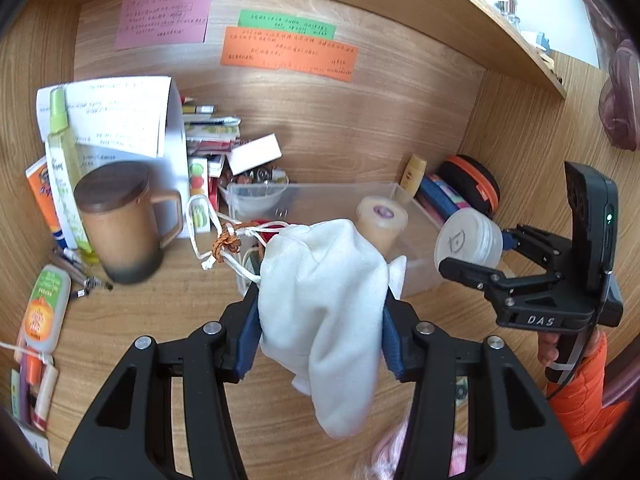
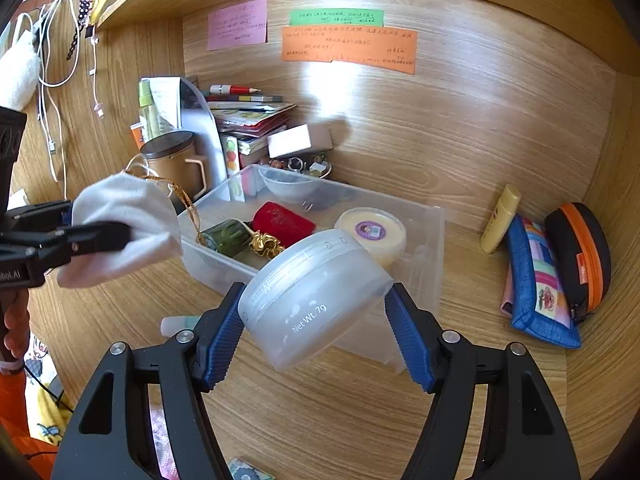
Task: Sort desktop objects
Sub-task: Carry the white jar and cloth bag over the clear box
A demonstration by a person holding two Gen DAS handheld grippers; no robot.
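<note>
My left gripper (image 1: 320,320) is shut on a white drawstring pouch (image 1: 324,312), held above the desk just in front of a clear plastic bin (image 1: 416,276). The pouch also shows at the left of the right wrist view (image 2: 120,228). My right gripper (image 2: 316,320) is shut on a frosted round jar (image 2: 316,300), held over the bin's near edge (image 2: 424,280). The same jar shows in the left wrist view (image 1: 468,240) between the right gripper's fingers. In the bin lie a cream jar (image 2: 372,232), a red pouch (image 2: 284,220), a green pouch with a gold ribbon (image 2: 228,236) and a small clear bowl (image 2: 288,186).
A brown lidded mug (image 1: 124,220), a spray bottle (image 1: 64,168), tubes (image 1: 42,308) and a stack of books and papers (image 1: 212,136) crowd the back left. A yellow bottle (image 2: 500,220), a blue patchwork pouch (image 2: 536,280) and a black-orange case (image 2: 580,252) lie at the right wall.
</note>
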